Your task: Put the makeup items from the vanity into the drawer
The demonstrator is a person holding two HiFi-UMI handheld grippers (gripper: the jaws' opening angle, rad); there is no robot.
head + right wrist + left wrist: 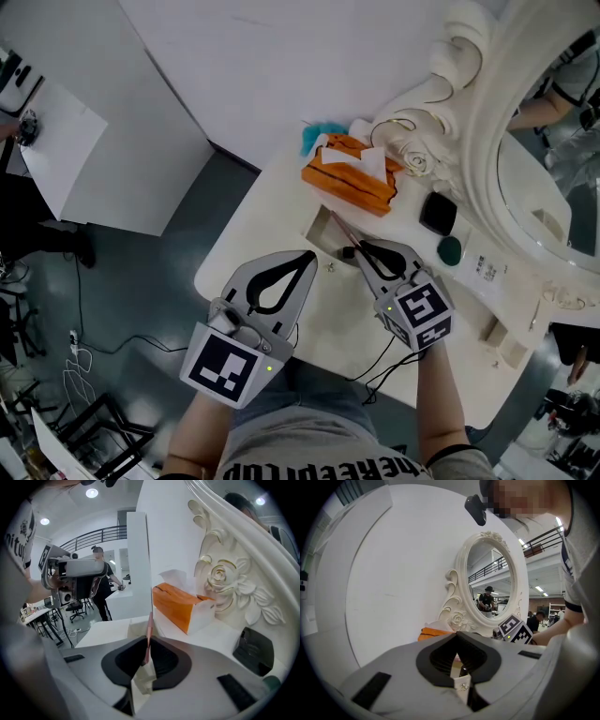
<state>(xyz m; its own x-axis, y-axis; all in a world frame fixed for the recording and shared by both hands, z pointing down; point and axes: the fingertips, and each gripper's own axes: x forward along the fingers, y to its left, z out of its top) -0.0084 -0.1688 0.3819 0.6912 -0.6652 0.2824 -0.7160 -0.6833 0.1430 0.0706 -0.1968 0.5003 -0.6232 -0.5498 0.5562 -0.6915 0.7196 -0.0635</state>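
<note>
My right gripper point(359, 248) point(147, 641) is shut on a thin pink makeup pencil point(341, 231) point(149, 625), which sticks out past the fingertips. The pencil's far end is over a small open white drawer point(319, 223) point(133, 629) set in the vanity top point(253, 234). My left gripper point(307, 255) point(457, 634) is shut and holds nothing. It hangs beside the right one, just above the drawer's small metal knob point(330, 267) point(463, 685). A black compact point(438, 214) point(253, 648) and a round dark-green item point(450, 250) lie near the mirror base.
An orange tissue box point(352, 173) point(178, 604) stands behind the drawer, with a teal fluffy thing point(314, 134) past it. The ornate white oval mirror point(544, 178) point(492, 590) rises at the right. A person's sleeve and arm fill the right of the left gripper view.
</note>
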